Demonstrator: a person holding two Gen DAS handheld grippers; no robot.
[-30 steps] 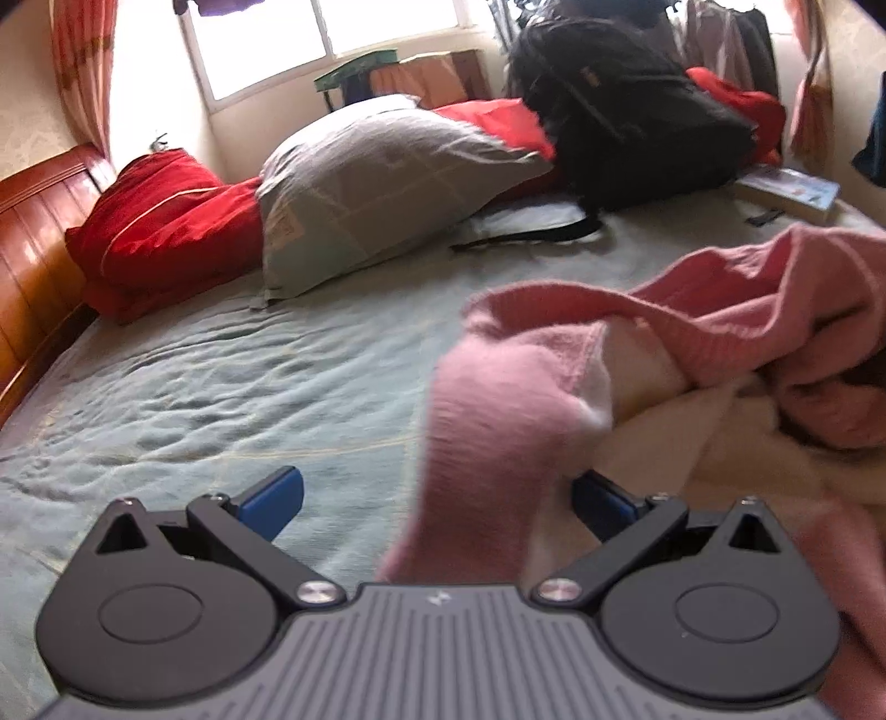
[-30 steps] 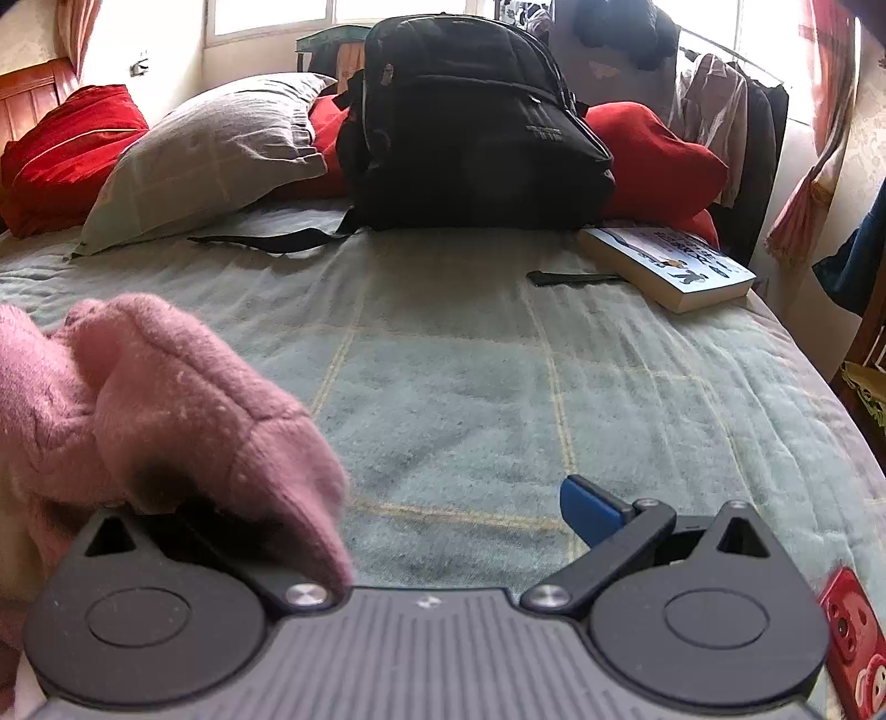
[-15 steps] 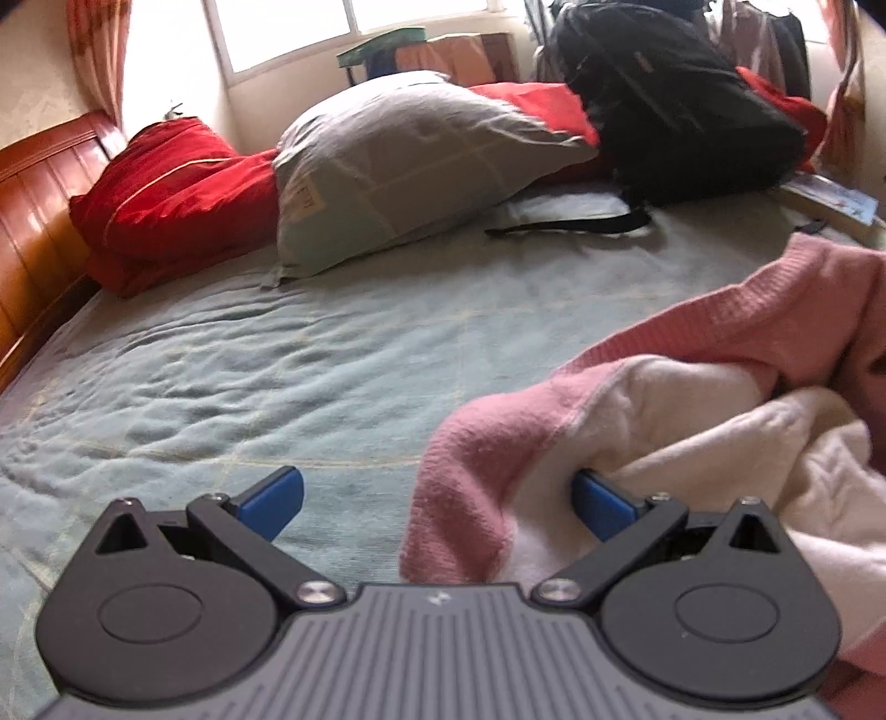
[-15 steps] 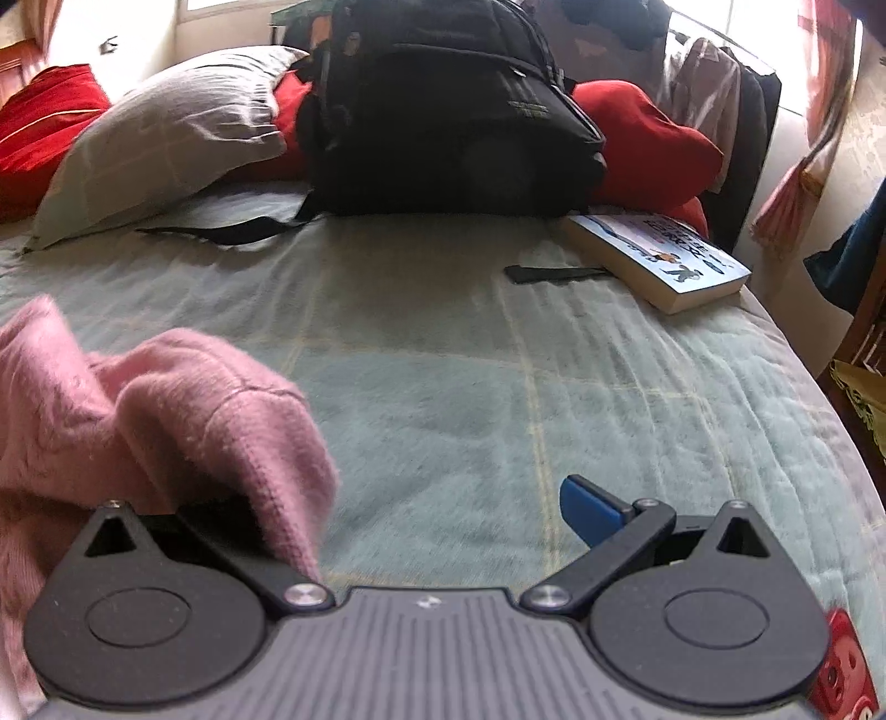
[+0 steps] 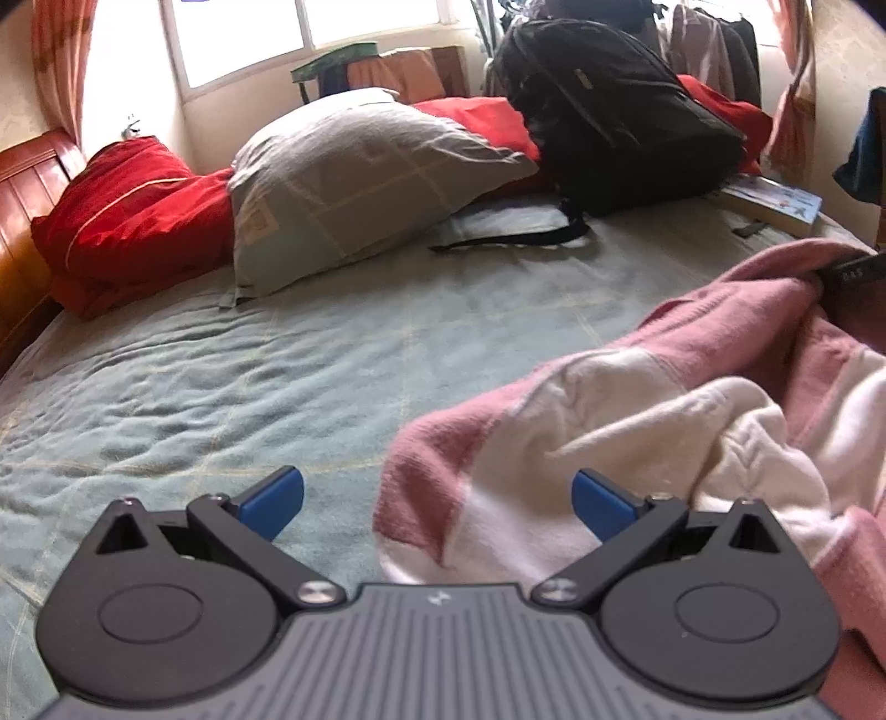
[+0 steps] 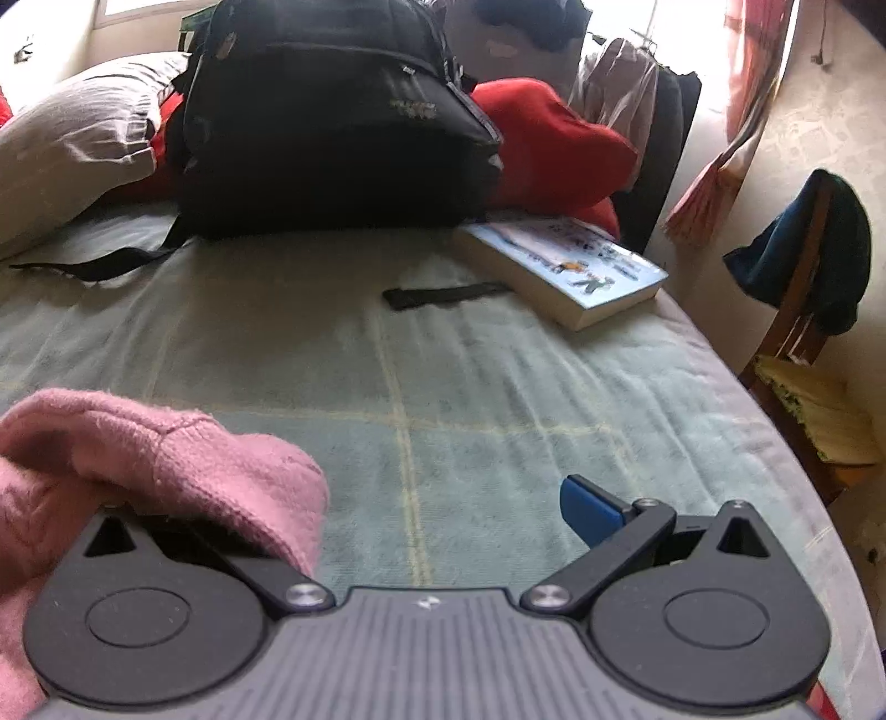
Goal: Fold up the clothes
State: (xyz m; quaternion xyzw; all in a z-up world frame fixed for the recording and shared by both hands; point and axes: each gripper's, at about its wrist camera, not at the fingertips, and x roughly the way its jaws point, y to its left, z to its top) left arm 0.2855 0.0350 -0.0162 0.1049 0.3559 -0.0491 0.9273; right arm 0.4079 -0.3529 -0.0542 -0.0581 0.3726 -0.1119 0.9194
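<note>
Pink fleecy garment with a cream-white lining, all bunched up and rumpled on the right side of the bed. One pink-edged end flops toward the camera, and another pink fold humps up nearby.

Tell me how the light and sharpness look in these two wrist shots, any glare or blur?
Left wrist view: the window behind the grey pillow is blown out white, and the pink and cream knitted garment is soft with blur up close. Right wrist view: glare at the top right washes out the hanging clothes; the black backpack looks smeared; fisheye bends the bed edge.
</note>
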